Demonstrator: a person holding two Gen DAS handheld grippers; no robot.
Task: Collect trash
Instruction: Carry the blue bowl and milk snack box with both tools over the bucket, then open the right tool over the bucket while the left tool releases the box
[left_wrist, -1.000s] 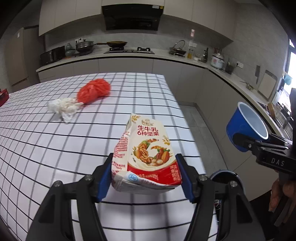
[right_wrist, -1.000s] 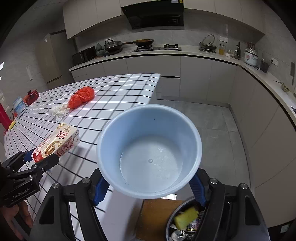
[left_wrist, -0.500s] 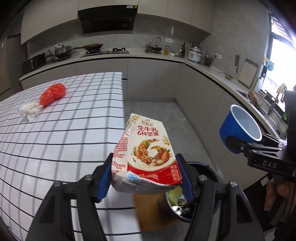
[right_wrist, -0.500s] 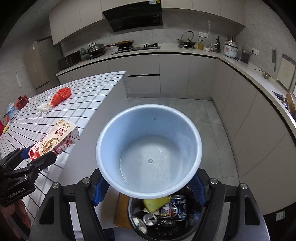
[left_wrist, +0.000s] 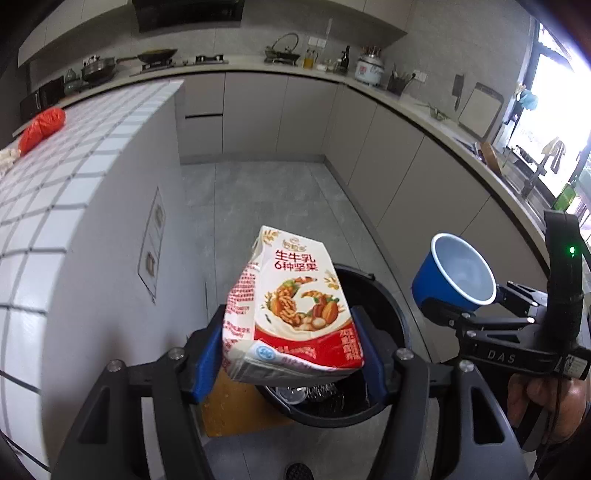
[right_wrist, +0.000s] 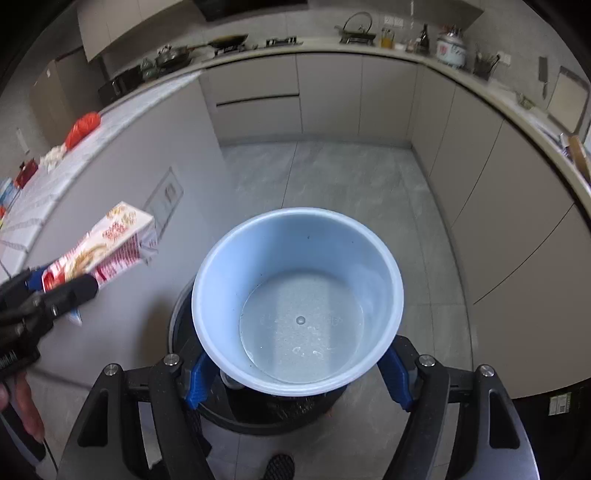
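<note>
My left gripper (left_wrist: 290, 354) is shut on a red and white milk carton (left_wrist: 291, 306), which hangs over the black trash bin (left_wrist: 391, 317) on the floor. My right gripper (right_wrist: 297, 373) is shut on an empty blue paper cup (right_wrist: 295, 295), held above the same bin (right_wrist: 181, 314). The right wrist view shows the carton (right_wrist: 107, 243) and the left gripper (right_wrist: 55, 291) at the left; the left wrist view shows the cup (left_wrist: 454, 275) and right gripper (left_wrist: 461, 314) at the right. Cans and wrappers lie in the bin, mostly hidden.
A tiled island counter (left_wrist: 48, 192) stands at the left, with a red bag (left_wrist: 42, 127) and a white wad (right_wrist: 53, 155) on it. Grey cabinets (left_wrist: 406, 166) line the back and right. A brown mat (left_wrist: 236, 406) lies beside the bin. A person's hand (left_wrist: 546, 402) grips the right handle.
Both grippers have swung right off the counter and sunk toward the floor. The carton and the cup now hang over the bin, which fills more of both views.
</note>
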